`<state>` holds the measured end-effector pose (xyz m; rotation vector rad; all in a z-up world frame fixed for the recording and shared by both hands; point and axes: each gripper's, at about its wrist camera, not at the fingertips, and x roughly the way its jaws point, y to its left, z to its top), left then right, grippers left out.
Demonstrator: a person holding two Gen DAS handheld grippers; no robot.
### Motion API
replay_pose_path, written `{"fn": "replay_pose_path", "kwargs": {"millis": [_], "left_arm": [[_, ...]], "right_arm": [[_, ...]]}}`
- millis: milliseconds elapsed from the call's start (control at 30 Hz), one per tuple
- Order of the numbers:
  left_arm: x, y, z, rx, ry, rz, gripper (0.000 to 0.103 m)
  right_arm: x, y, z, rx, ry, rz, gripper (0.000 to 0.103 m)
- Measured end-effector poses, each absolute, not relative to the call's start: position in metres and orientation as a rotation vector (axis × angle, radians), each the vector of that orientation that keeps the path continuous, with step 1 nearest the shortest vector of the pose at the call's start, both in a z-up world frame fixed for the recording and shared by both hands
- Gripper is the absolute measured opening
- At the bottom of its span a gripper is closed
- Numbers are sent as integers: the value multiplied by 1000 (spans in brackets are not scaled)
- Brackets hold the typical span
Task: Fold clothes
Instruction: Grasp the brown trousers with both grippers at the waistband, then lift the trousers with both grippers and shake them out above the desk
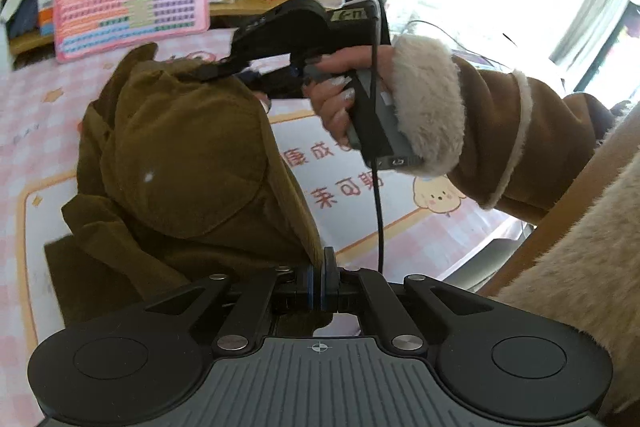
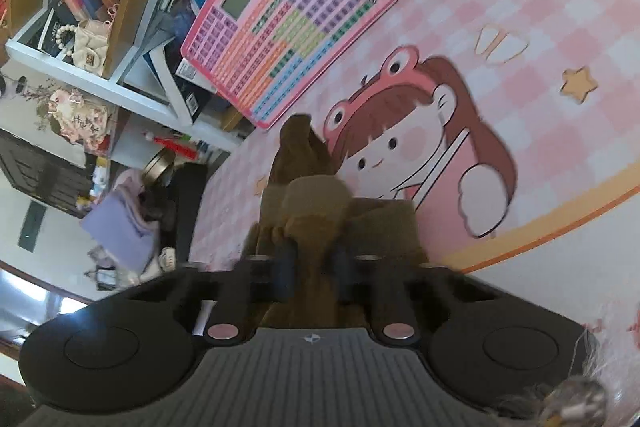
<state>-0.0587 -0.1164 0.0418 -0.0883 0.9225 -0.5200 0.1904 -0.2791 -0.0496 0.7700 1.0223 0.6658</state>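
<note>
My left gripper [image 1: 319,277] has its pads pinched together on an edge of the brown garment [image 1: 180,163]; the cloth rises from there to my right gripper [image 2: 314,269]. That one clamps a thick bunch between its fingers, above the pink mat [image 2: 540,39]; the rest hangs over the mat's far edge.

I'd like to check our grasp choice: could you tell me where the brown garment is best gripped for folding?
Along its edges, not the bunched middle. The garment hangs crumpled, and thin hems fit between flat pads. The left gripper pinches a lower edge from below; the right gripper clamps a thicker fold near the top.
</note>
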Motion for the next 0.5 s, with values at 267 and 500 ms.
{"fn": "replay_pose_path", "kwargs": {"millis": [267, 500], "left_arm": [[-48, -106, 38, -114, 917, -590, 2], [-61, -96, 33, -142, 937, -589, 2]], "right_arm": [[184, -288, -46, 738, 1065, 645, 33], [192, -263, -56, 729, 1117, 663, 31]]}}
